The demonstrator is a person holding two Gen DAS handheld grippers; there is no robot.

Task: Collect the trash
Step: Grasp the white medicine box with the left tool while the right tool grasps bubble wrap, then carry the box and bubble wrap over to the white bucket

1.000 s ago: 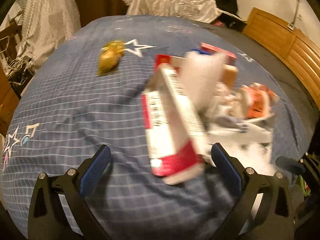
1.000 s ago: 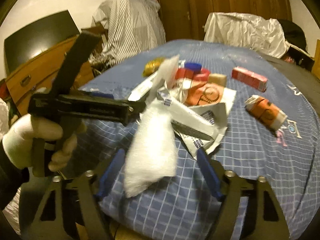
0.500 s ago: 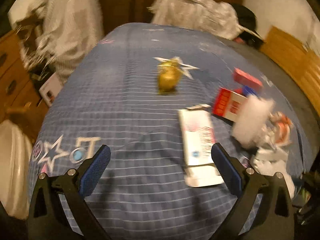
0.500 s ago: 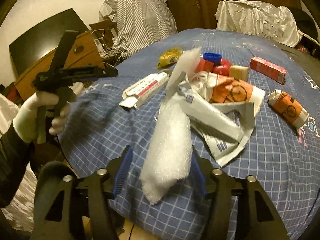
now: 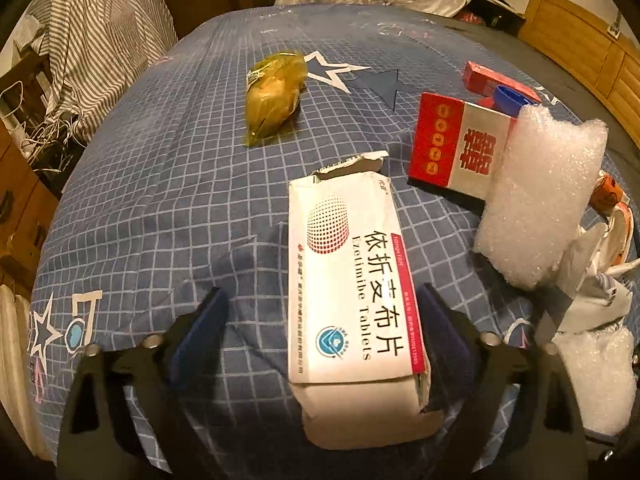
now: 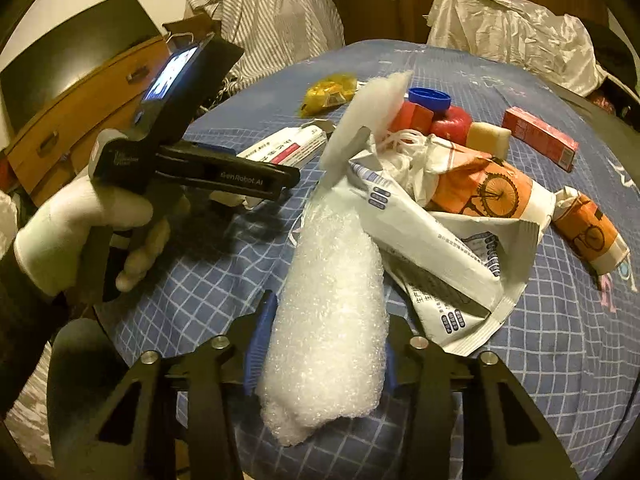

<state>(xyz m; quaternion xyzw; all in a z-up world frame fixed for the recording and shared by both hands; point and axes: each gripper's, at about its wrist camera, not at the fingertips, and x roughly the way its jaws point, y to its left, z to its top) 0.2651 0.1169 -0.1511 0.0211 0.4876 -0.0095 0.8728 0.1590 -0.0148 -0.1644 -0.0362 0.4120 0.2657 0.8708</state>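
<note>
Two grippers at work over trash scattered on a blue checked bedspread (image 5: pixel 152 184).

Left gripper (image 5: pixel 322 320) straddles the white tablet box (image 5: pixel 348 288); its jaws are closing, the right pad at the box's edge, the left pad well apart from it. Beyond the box lies a yellow wrapper (image 5: pixel 274 96); to the box's right, a red-and-white carton (image 5: pixel 456 144) and a wad of white bubble wrap (image 5: pixel 536 196). Right gripper (image 6: pixel 320 344) has its jaws closing on a bubble wrap roll (image 6: pixel 332 312), both pads pressing its sides. Behind that roll sit a white printed bag (image 6: pixel 440 248) and an orange bicycle-print wrapper (image 6: pixel 488 192). A white-gloved hand (image 6: pixel 84 232) holds the left gripper, left of the roll.
</note>
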